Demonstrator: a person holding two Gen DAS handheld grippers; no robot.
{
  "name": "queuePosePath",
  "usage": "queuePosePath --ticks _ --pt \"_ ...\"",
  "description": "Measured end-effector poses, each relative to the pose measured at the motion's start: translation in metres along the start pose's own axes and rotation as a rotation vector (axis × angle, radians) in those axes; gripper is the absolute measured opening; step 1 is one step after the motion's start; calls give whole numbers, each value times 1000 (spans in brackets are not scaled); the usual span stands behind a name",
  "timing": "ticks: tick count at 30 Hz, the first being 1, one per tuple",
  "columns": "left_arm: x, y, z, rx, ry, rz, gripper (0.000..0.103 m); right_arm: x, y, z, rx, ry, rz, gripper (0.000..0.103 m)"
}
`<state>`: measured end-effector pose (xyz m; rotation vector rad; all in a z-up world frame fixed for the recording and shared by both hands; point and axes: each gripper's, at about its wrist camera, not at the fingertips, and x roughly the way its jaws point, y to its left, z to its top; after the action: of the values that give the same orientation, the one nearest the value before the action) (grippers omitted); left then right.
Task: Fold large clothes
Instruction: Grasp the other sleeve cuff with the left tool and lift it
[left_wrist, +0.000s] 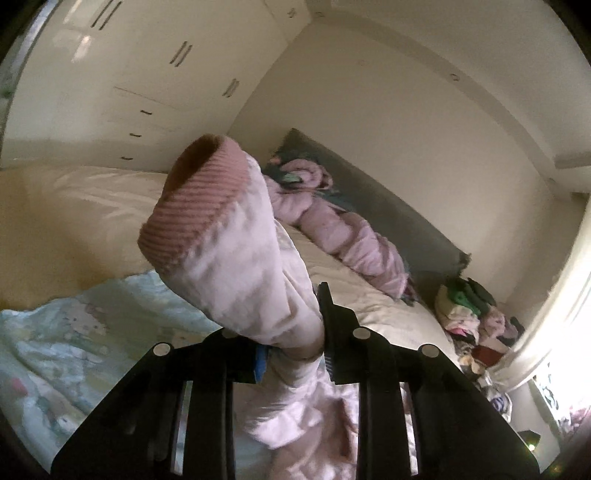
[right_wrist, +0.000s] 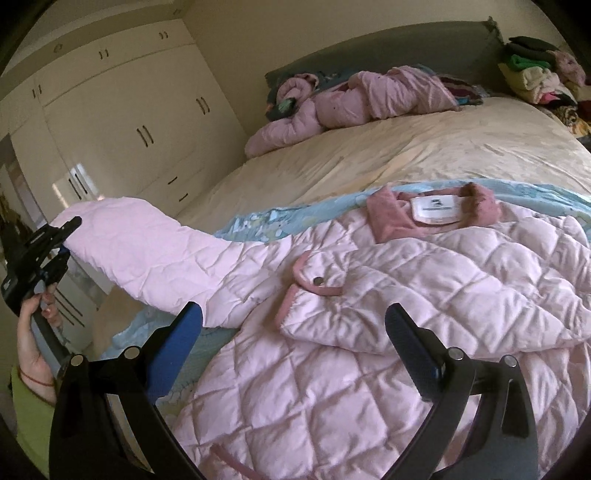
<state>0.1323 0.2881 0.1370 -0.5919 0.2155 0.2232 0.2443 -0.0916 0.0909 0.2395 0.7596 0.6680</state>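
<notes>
The left gripper (left_wrist: 295, 354) is clamped on the sleeve (left_wrist: 236, 258) of the pink quilted coat (right_wrist: 388, 332), gripping it a little below the ribbed cuff (left_wrist: 192, 210), so the cuff sticks up ahead of the fingers and the rest of the sleeve hangs below them. From the right wrist view the sleeve runs out taut to the left, lifted clear of the bed (right_wrist: 406, 147), which looks like a way to straighten it before folding it across the coat's body. The right gripper (right_wrist: 293, 343) hovers with its jaws wide apart and nothing between them; the coat lies spread directly ahead and below it, collar (right_wrist: 484, 214) and label (right_wrist: 436, 208) farthest away, a snapped pocket flap (right_wrist: 317, 273) just ahead of the fingers. It probably waits to pin or take the body. The blue printed blanket (right_wrist: 258, 225) under the coat shows only at its edges. The coat's right side and hem are cut off by the frame, so the other sleeve cannot be placed. Beyond both grippers a second pink garment (right_wrist: 351, 99) lies bunched at the headboard (right_wrist: 388, 51), its shape unclear.
</notes>
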Motion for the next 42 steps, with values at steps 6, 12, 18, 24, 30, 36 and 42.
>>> queuePosePath --ticks 6,12,18,24,30,36,42 --pt "-8 -40 -17 55 7 -65 15 -25 -21 -2 31 -27 -8 99" --pt "-8 -81 -41 119 45 -148 15 -53 -43 -3 59 -67 -17 99" --pt "-1 -116 -71 185 103 -223 15 -84 -72 -5 101 -103 -46 99" --pt "11 -141 -102 248 169 -268 15 -112 -102 -11 154 -133 -87 99" --pt "20 -160 -126 289 227 -308 15 -132 -128 -24 202 -130 -125 99" --pt "30 -179 -154 341 292 -346 15 -149 -150 -33 250 -143 -151 99" --pt "40 -193 -183 377 359 -381 15 -163 -165 -40 285 -152 -164 99"
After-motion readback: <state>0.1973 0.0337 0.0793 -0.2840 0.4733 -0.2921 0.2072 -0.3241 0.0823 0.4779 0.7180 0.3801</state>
